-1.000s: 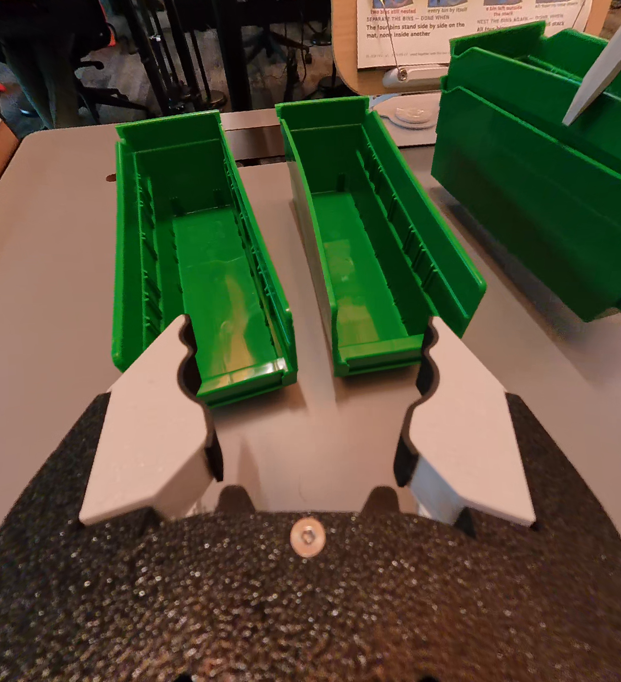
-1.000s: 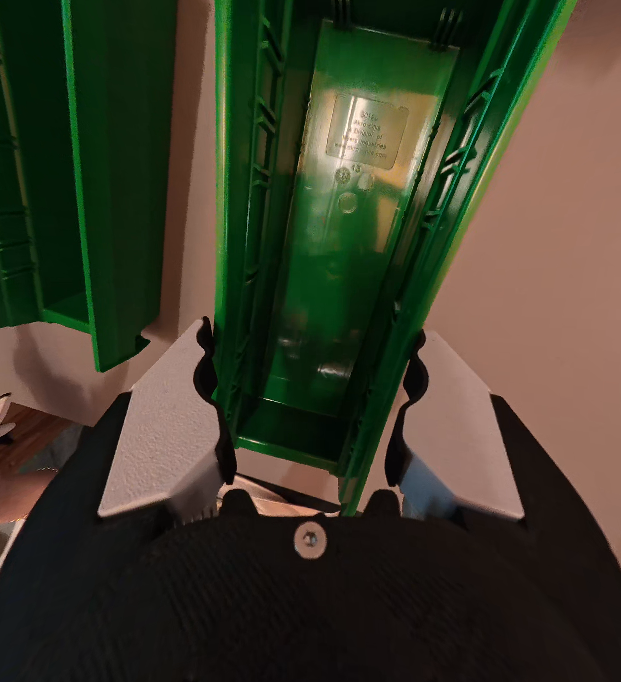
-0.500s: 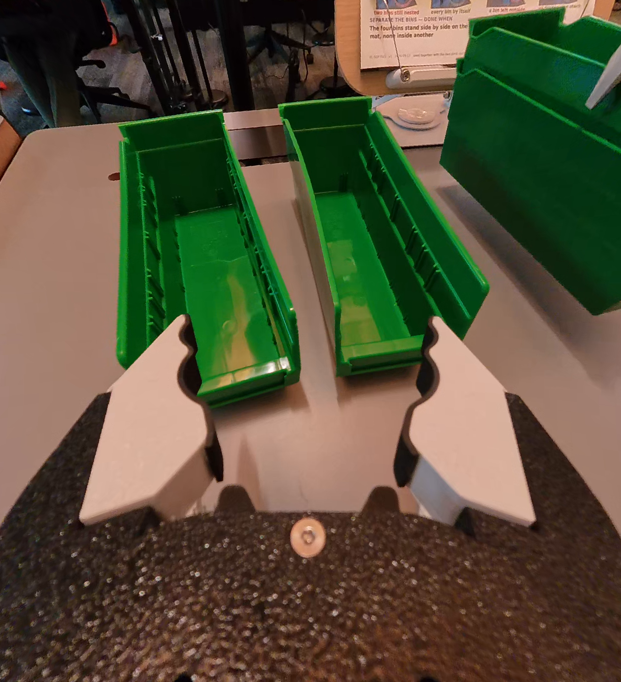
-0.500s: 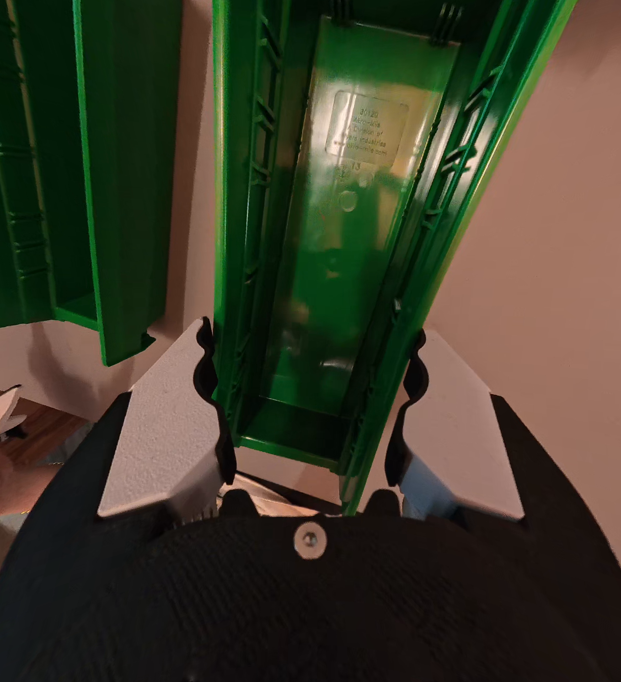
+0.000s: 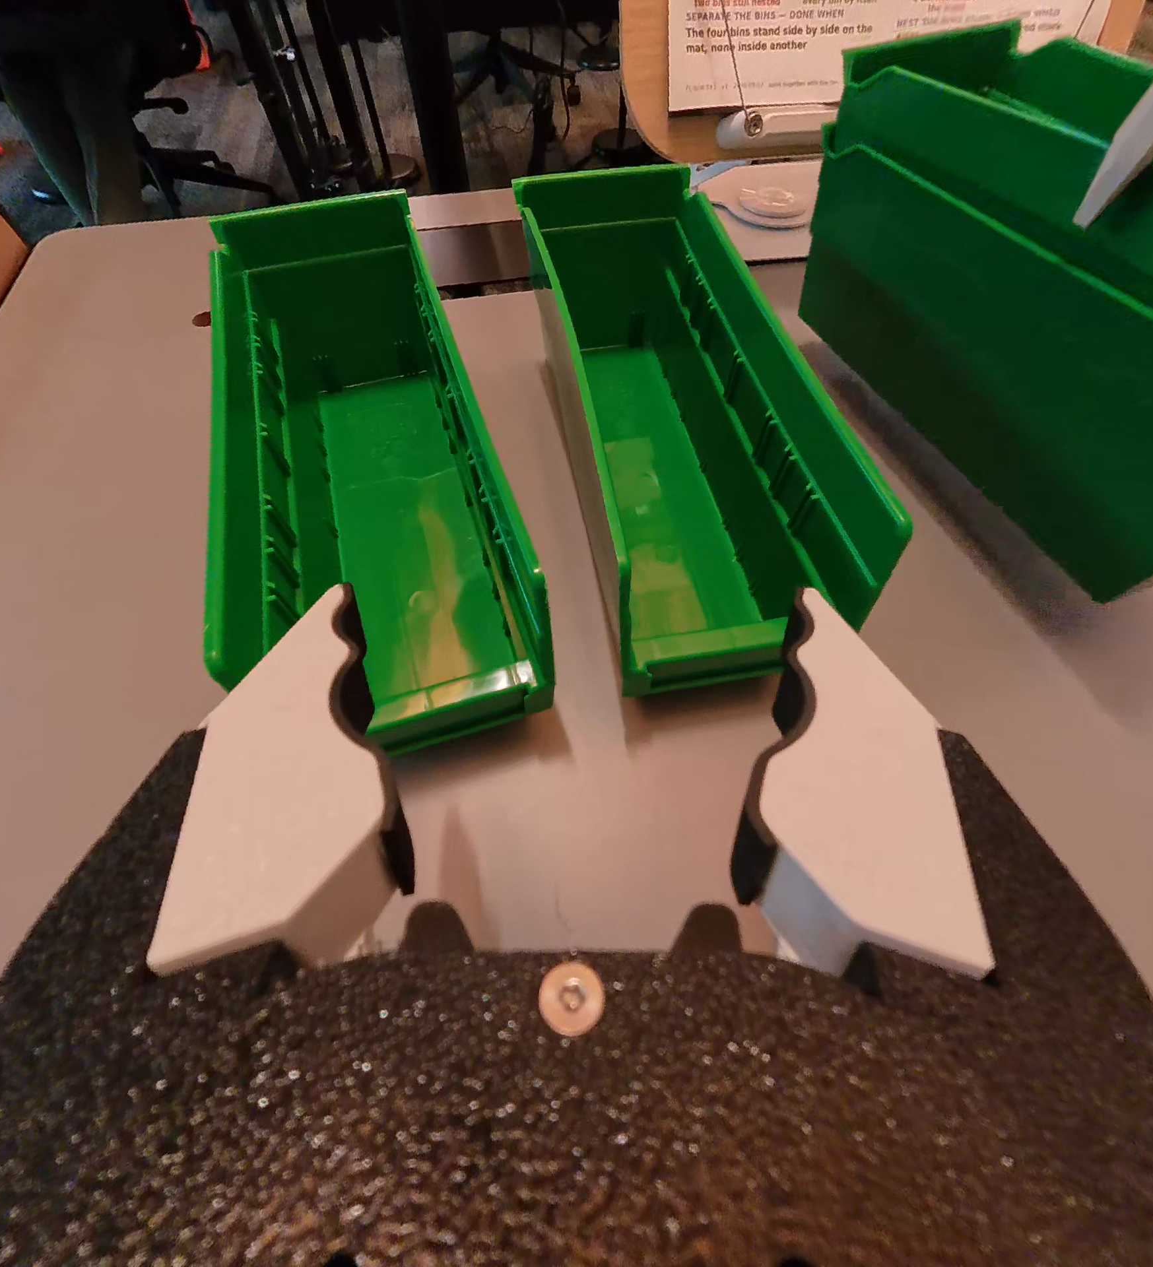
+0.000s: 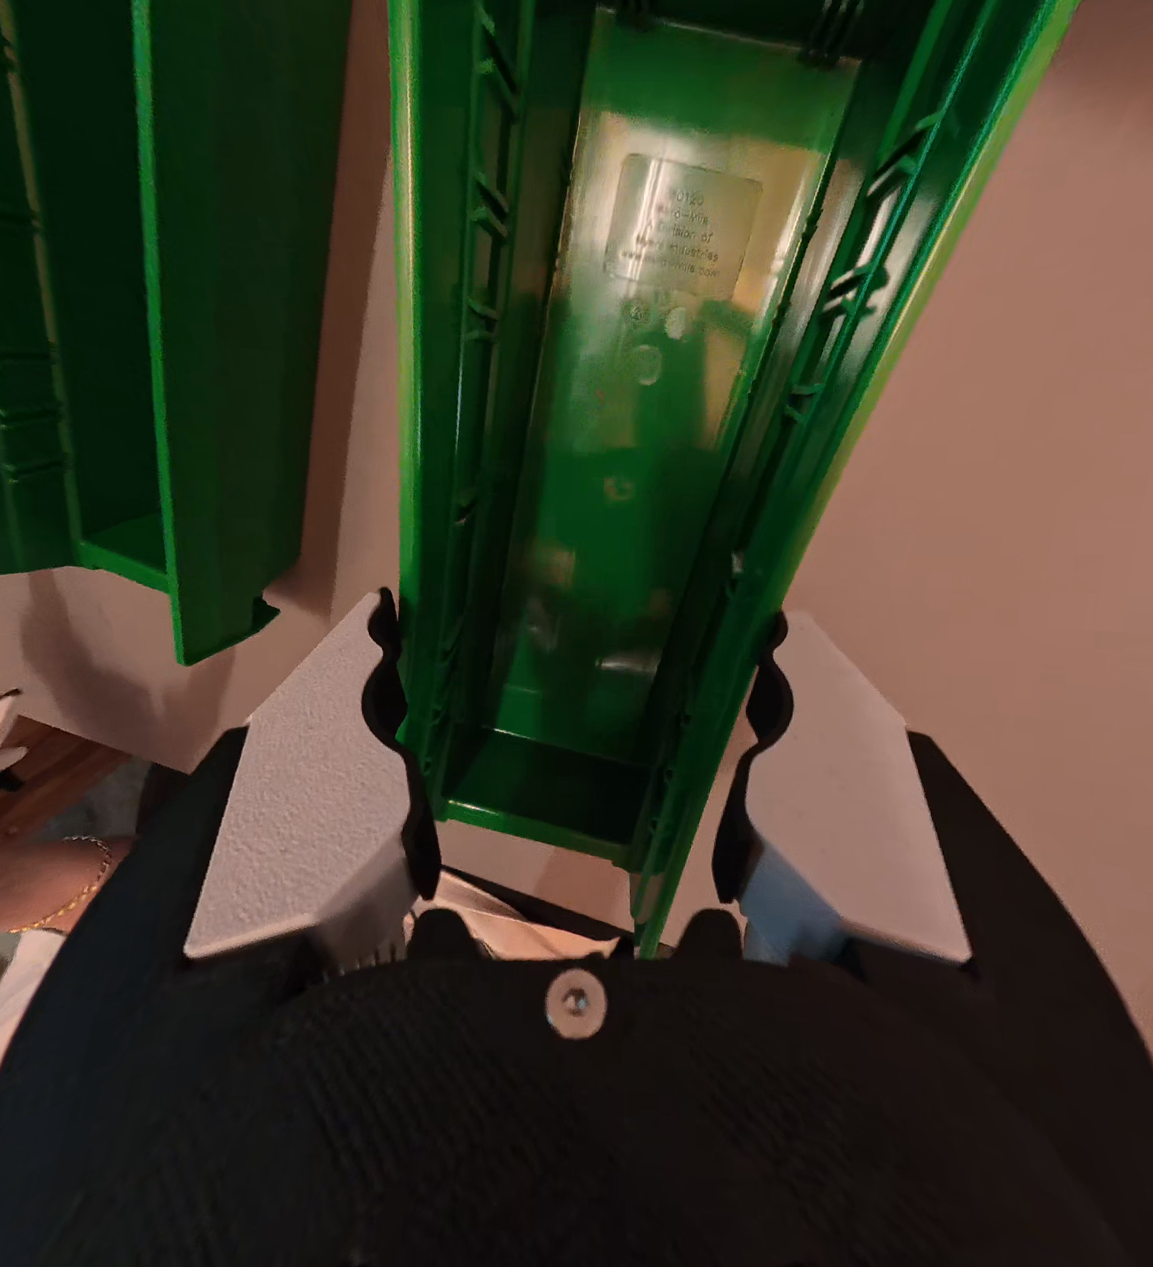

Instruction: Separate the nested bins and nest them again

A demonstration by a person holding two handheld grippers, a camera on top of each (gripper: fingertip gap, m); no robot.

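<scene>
We see our right gripper [image 6: 577, 740] clamped across a long green plastic bin [image 6: 635, 425], its moulded plate lettered; at 10 o'clock, 2 green bins [image 5: 381, 480] rest on the grey table [image 5: 80, 480]; left gripper [image 5: 570, 720] gapes empty.

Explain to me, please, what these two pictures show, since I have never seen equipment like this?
There is no robot: a person holds a two-fingered tool in each hand, each carrying a camera that looks along its fingers. The left wrist view shows the left gripper, its jaws open and empty, above a grey table where two green bins stand side by side. Further right is a nested pair of bins. The right wrist view looks into that pair, with the right gripper closed across its width. It looks raised off the table, though I cannot be sure.
</scene>
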